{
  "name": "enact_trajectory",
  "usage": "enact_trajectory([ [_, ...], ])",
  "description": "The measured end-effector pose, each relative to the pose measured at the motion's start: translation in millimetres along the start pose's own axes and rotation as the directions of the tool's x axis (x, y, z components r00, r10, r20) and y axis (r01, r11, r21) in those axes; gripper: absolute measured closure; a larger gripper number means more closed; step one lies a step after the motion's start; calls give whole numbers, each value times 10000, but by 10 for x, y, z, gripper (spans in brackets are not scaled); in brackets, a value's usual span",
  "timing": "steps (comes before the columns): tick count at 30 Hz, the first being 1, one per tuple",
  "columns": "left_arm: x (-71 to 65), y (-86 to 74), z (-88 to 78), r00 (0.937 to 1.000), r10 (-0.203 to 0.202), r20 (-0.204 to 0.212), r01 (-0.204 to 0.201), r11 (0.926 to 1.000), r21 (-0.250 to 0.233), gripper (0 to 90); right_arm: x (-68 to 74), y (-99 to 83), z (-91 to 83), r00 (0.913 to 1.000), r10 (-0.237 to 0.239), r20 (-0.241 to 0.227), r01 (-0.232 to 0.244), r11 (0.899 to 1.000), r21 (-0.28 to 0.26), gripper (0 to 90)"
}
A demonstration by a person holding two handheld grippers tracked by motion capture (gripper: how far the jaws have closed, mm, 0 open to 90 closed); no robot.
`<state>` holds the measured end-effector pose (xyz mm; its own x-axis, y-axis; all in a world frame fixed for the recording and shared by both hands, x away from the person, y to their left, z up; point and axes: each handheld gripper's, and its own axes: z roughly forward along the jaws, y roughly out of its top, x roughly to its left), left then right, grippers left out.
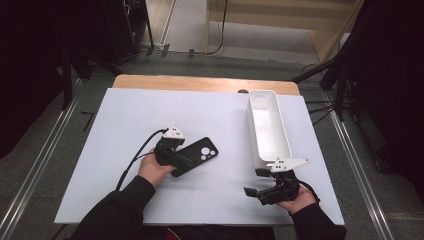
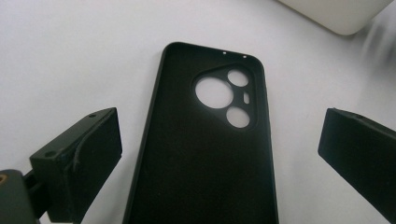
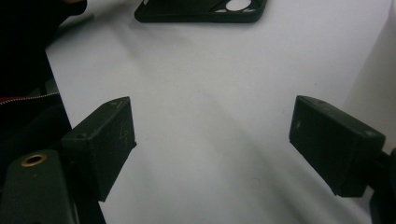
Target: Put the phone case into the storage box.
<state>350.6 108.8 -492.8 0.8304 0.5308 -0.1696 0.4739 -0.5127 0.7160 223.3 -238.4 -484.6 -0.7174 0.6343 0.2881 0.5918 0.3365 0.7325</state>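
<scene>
Two claws wide, gripping nothing: left claw (image 2: 219, 154) astride phone case (image 2: 210, 144), lower end cropped; right claw (image 3: 212, 149) over table (image 3: 210, 70).

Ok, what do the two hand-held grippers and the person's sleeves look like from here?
Both are black. The left hand-held gripper has blocky black jaws with small screw holes, a grey three-cornered plate on top and a black cable trailing toward the person. The right hand-held gripper carries a similar grey plate; a brass-coloured insert shows near its jaw base in its own view. The person wears dark long sleeves.
</scene>
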Motion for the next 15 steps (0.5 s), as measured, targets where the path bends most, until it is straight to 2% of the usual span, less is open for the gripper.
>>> enact_trajectory([
  [10, -44, -82, 130, 9983, 447, -364, -427, 9976, 554, 0, 7, -1, 3, 10000, 17, -68, -17, 10000, 48, 127],
  [11, -51, -90, 145, 9976, 579, -382, -550, 9959, 722, 0, 6, -2, 5, 10000, -2, -57, 3, 10000, 45, 127],
  [14, -87, -108, 177, 9922, 1030, -702, -972, 9920, 807, 0, 13, -2, 3, 10000, 56, -78, -55, 10000, 80, 127],
  [15, -87, -108, 177, 9922, 1030, -702, -972, 9920, 807, 0, 13, -2, 3, 10000, 56, -78, -55, 10000, 80, 127],
])
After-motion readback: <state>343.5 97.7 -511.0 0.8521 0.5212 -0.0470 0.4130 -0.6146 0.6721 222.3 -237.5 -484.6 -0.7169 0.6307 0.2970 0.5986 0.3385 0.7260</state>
